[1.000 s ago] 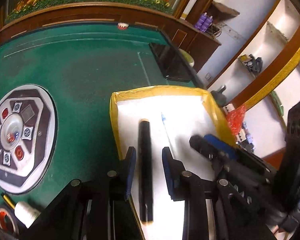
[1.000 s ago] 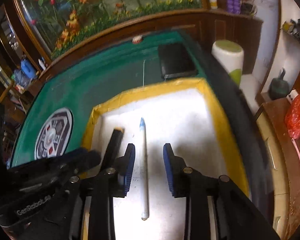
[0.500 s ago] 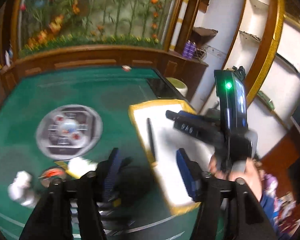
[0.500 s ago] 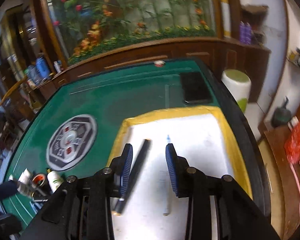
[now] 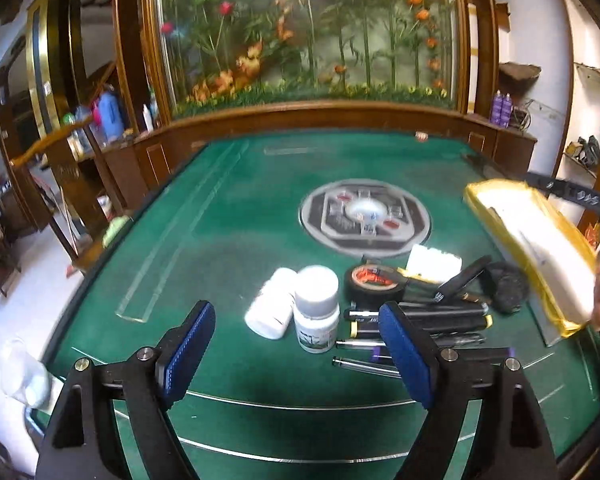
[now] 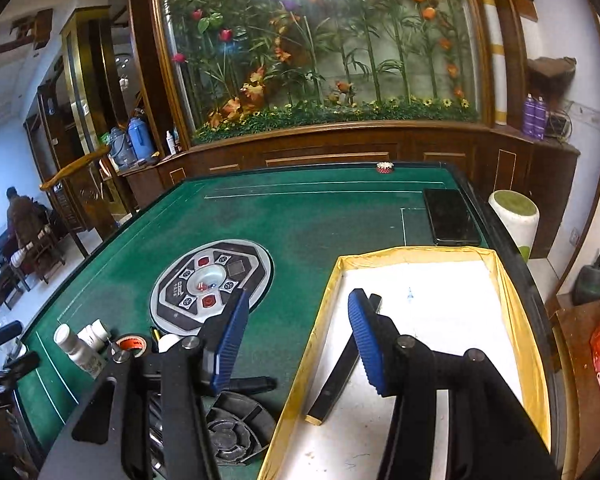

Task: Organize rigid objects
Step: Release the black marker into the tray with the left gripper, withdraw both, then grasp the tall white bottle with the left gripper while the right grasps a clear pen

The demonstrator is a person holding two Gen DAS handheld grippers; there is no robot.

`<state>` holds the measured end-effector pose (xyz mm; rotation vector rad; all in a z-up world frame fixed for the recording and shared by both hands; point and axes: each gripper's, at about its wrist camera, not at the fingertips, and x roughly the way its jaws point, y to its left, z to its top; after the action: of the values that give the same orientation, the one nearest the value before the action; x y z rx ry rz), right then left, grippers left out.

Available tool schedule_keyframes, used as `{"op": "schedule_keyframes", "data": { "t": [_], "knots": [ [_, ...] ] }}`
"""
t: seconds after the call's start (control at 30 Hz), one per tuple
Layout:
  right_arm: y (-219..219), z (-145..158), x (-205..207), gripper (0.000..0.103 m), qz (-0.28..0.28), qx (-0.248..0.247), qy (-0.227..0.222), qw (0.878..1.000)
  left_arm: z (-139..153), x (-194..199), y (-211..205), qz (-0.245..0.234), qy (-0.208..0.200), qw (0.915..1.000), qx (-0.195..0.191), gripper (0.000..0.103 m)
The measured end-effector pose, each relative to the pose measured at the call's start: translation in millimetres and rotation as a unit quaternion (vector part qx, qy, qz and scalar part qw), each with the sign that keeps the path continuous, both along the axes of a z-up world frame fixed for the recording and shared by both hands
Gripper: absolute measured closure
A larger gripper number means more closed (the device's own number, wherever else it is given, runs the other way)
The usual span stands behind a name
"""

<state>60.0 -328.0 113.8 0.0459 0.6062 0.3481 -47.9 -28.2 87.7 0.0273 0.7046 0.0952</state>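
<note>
A yellow-rimmed white tray (image 6: 516, 320) lies on the green table's right side; it also shows in the left wrist view (image 5: 484, 194). In it lie a black stick (image 6: 336, 376) and a thin white pen (image 6: 410, 294). A heap of loose items lies on the felt: two white bottles (image 5: 314, 304), a black tape roll (image 5: 374, 280), several pens and markers (image 5: 440, 312), a white block (image 5: 434, 262). My left gripper (image 5: 296, 350) is open and empty, above the felt just before the bottles. My right gripper (image 6: 296, 340) is open and empty, over the tray's left rim.
A round grey control panel (image 5: 364, 216) sits mid-table. A black phone (image 6: 450, 216) lies behind the tray. A black round object (image 6: 232, 432) lies left of the tray's near corner. A wooden rail (image 6: 340, 148) borders the table's far side.
Both grippers have pulled back and up from the tray, leaving the stick and pen in it. The left gripper has swung left to face the heap of items, and both stand wider open.
</note>
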Motion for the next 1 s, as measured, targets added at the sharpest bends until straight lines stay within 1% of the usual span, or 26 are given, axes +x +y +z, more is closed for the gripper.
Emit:
{"op": "schedule_keyframes", "data": {
  "t": [0.03,0.13,0.23,0.27,0.3,0.33,0.37,0.4,0.5,0.57,0.6,0.67,0.77,0.83,0.87,0.9,0.97,1.0],
  "knots": [
    [1,-1,0,0.053,0.000,-0.001,-0.001,1.000,-7,-3,0,-0.002,0.003,1.0000,0.000,0.016],
    [3,-2,0,0.053,0.006,0.000,0.001,1.000,-23,11,-3,-0.002,0.021,0.9998,0.006,0.016],
    [7,-3,-1,0.053,0.015,-0.005,-0.001,1.000,-31,21,-3,-0.001,0.032,0.9995,-0.010,0.017],
    [9,-2,-3,0.053,0.019,-0.005,-0.003,1.000,-31,20,-3,0.001,0.032,0.9994,-0.012,0.019],
    [11,-2,-4,0.053,0.025,-0.005,-0.004,1.000,-32,23,-3,0.000,0.035,0.9993,-0.015,0.023],
    [14,-2,-6,0.053,0.035,-0.006,-0.006,0.999,-35,27,-3,-0.004,0.044,0.9987,-0.024,0.038],
    [17,-1,-9,0.052,0.042,-0.006,-0.009,0.999,-36,29,-1,-0.006,0.053,0.9982,-0.028,0.059],
    [19,0,-11,0.052,0.049,-0.007,-0.012,0.999,-40,34,0,-0.003,0.067,0.9973,-0.032,0.066],
    [32,1,-21,0.051,0.100,-0.005,-0.011,0.995,-47,40,6,0.005,0.074,0.9961,-0.048,0.066],
    [51,-5,-29,0.050,0.174,-0.003,0.014,0.985,-47,37,9,0.002,0.077,0.9954,-0.057,0.066],
    [58,-8,-32,0.050,0.197,-0.005,0.023,0.980,-47,36,11,0.000,0.080,0.9951,-0.059,0.066],
    [82,-19,-46,0.050,0.272,-0.021,0.052,0.961,-46,29,18,-0.007,0.090,0.9928,-0.078,0.066],
    [114,-37,-68,0.050,0.347,-0.043,0.088,0.933,-43,18,31,-0.015,0.106,0.9882,-0.109,0.066],
    [130,-49,-82,0.057,0.375,-0.072,0.097,0.919,-44,10,38,-0.019,0.109,0.9859,-0.125,0.066],
    [136,-53,-86,0.063,0.382,-0.081,0.102,0.915,-43,7,40,-0.022,0.109,0.9855,-0.128,0.066],
    [142,-58,-87,0.064,0.386,-0.090,0.111,0.912,-43,4,42,-0.022,0.107,0.9858,-0.127,0.066],
    [148,-65,-86,0.064,0.380,-0.101,0.121,0.911,-43,1,44,-0.026,0.104,0.9857,-0.130,0.066],
    [149,-69,-85,0.066,0.382,-0.104,0.129,0.909,-43,1,45,-0.027,0.103,0.9854,-0.133,0.066]
  ]
}}
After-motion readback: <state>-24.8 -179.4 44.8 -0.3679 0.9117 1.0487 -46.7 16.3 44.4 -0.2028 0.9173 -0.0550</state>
